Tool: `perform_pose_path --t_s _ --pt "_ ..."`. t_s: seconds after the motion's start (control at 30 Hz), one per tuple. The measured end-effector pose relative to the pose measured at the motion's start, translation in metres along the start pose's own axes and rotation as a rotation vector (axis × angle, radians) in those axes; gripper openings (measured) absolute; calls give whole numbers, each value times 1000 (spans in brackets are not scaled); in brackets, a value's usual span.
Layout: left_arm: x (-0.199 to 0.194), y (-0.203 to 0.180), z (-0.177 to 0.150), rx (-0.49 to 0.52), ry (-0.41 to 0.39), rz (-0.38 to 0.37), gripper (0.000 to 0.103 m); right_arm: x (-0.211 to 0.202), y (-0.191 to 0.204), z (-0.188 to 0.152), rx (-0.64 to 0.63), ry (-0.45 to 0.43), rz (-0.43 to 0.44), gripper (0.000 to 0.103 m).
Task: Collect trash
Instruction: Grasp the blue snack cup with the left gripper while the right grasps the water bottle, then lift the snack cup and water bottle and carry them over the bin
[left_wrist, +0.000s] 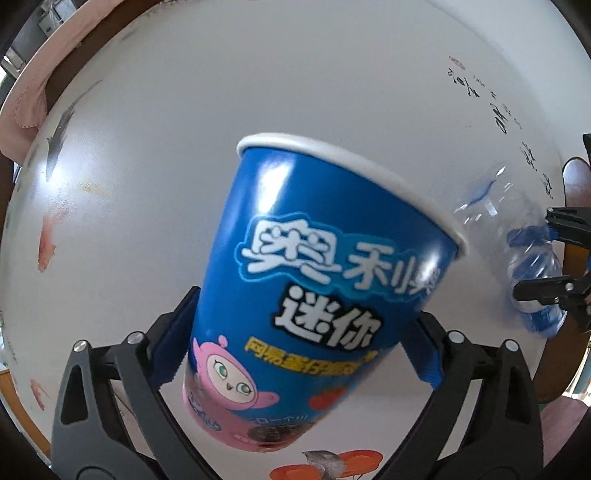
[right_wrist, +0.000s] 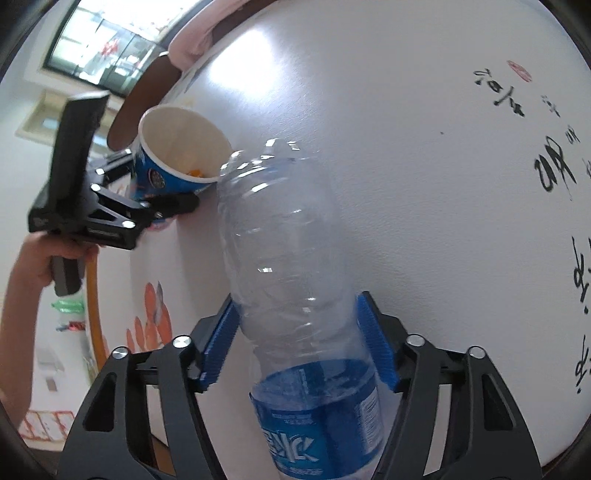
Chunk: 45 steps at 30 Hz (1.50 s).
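Observation:
My left gripper (left_wrist: 299, 350) is shut on a blue paper snack cup (left_wrist: 314, 280) with white Chinese lettering and a pink cartoon figure, held tilted above the white table. The cup (right_wrist: 177, 155) also shows in the right wrist view, open mouth up, with a few orange bits inside. My right gripper (right_wrist: 295, 343) is shut on a clear empty plastic bottle (right_wrist: 288, 258) with a blue label, held above the table. The bottle (left_wrist: 524, 258) and the right gripper (left_wrist: 546, 254) show at the right edge of the left wrist view, close to the cup's rim.
The round white table (left_wrist: 221, 92) bears black calligraphy (right_wrist: 554, 166) on the right and orange fish prints (right_wrist: 151, 317) near its wooden rim. A pink cloth (left_wrist: 33, 96) lies over a chair at the far left. The floor lies beyond the rim.

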<state>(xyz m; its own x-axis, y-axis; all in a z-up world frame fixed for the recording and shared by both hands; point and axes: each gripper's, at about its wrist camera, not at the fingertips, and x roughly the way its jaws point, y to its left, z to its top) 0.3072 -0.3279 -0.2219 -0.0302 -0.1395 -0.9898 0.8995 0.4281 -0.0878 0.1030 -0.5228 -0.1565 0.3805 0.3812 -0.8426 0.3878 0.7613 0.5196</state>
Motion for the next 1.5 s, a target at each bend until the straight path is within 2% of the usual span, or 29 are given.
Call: perform_pose_path --t_s 0.07,0.17,0.33,0.53,0.63,0.8,0.9,0.97,1.03,1.2,1.23,1.27,1.37,1.5 --pt "-6 -1 -4 -45 -27 -57 85 -7 -1 -2 20 -11 29 63" --pt "-18 -8 -16 -63 -70 -39 85 -17 3 -6 12 -24 33 62" --pt "-54 -10 -50 -166 -159 -89 85 -34 20 -11 -31 -39 61 62" --pt "-107 -13 -128 -284 -234 -46 85 -39 66 -15 -133 -25 116 61" --pt "-132 11 -176 -383 -279 -4 85 -33 98 -17 -201 -11 143 60" --pt "-176 29 -277 -574 -363 75 85 -19 174 -26 -323 40 240 60" --pt "-199 30 -343 -692 -400 139 85 -7 234 -41 -435 79 284 60" --pt "-211 31 -386 -772 -422 169 85 7 282 -62 -512 117 321 60" --pt "-221 28 -446 -871 -437 213 85 22 328 -85 -588 165 356 60" --pt "-238 6 -580 -1100 -452 303 85 63 431 -161 -754 293 415 60" --pt "-241 -1 -612 -1151 -453 322 85 75 458 -187 -798 333 432 60" --pt "-241 -4 -630 -1188 -454 333 85 83 478 -205 -828 360 443 60" --pt "-245 -31 -718 -1340 -462 375 85 108 535 -255 -901 439 473 60" --pt "-245 -60 -804 -1499 -464 428 85 142 609 -328 -1004 550 506 60"
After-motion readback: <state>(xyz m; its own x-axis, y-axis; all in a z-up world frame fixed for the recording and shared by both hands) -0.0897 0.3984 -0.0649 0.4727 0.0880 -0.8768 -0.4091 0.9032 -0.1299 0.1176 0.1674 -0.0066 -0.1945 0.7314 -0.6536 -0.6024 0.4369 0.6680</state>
